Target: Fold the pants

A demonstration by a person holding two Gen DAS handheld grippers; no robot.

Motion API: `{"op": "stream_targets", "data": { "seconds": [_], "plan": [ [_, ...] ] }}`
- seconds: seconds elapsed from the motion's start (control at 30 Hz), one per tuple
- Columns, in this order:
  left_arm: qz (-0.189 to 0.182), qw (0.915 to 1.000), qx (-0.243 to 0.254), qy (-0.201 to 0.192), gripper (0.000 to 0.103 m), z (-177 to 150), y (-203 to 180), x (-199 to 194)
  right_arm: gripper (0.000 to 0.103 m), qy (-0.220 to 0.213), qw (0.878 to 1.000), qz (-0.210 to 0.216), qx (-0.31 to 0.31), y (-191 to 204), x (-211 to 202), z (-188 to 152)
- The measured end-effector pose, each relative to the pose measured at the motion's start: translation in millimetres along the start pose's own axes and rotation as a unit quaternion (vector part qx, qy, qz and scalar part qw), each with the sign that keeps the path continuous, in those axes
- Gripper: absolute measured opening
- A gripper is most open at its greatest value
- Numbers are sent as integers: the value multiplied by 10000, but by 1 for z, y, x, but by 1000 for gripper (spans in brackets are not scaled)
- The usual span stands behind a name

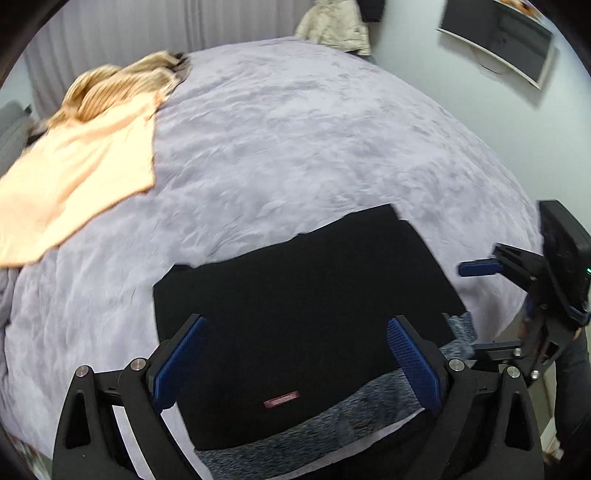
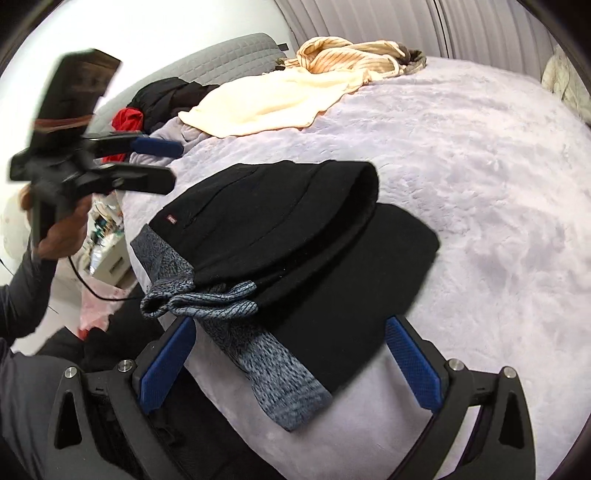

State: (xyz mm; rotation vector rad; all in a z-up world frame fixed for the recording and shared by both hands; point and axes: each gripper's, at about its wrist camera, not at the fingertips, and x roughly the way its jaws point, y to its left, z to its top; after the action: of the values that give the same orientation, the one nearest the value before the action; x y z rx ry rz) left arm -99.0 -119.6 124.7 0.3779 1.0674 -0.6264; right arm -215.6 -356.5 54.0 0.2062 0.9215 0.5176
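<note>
The black pants [image 1: 303, 295] lie folded into a compact rectangle near the front edge of the lavender bed, with a grey-blue knit waistband [image 1: 369, 402] and a small red label [image 1: 280, 399]. In the right wrist view the pants [image 2: 295, 236] lie in stacked layers, the waistband [image 2: 258, 354] toward the bed edge. My left gripper [image 1: 295, 360] is open above the pants, holding nothing. My right gripper [image 2: 290, 363] is open above the waistband end, holding nothing. Each gripper shows in the other's view: the right gripper [image 1: 480, 267] and the left gripper [image 2: 155, 162].
A peach cloth [image 1: 77, 177] and a striped tan garment [image 1: 122, 83] lie at the far left of the bed [image 1: 295, 147]. Black and red clothes [image 2: 147, 107] sit by the grey headboard. A beige jacket [image 1: 332, 26] hangs beyond the bed. A monitor [image 1: 502, 37] is on the wall.
</note>
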Motion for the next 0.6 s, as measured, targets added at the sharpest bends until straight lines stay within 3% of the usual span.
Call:
{"op": "stream_targets", "data": {
  "seconds": [0.13, 0.2, 0.27, 0.33, 0.4, 0.6],
  "plan": [
    [394, 9965, -702, 214, 98, -16, 39, 27, 103, -138, 9996, 78, 248, -3, -6, 4],
    [218, 9943, -992, 325, 99, -25, 48, 43, 103, -122, 9976, 332, 594, -5, 0, 1],
    [234, 9926, -1170, 214, 103, -30, 52, 52, 103, 92, 9958, 298, 859, -7, 22, 9],
    [277, 9929, -1152, 54, 103, -34, 51, 50, 103, -10, 9964, 193, 823, 2, 34, 19],
    [278, 9930, -1152, -2, 103, -35, 51, 50, 103, -96, 9962, 355, 791, 9, 47, 31],
    [-144, 9879, -1543, 74, 103, -40, 77, 55, 103, 389, 9972, 157, 622, 27, 92, 53]
  ]
}}
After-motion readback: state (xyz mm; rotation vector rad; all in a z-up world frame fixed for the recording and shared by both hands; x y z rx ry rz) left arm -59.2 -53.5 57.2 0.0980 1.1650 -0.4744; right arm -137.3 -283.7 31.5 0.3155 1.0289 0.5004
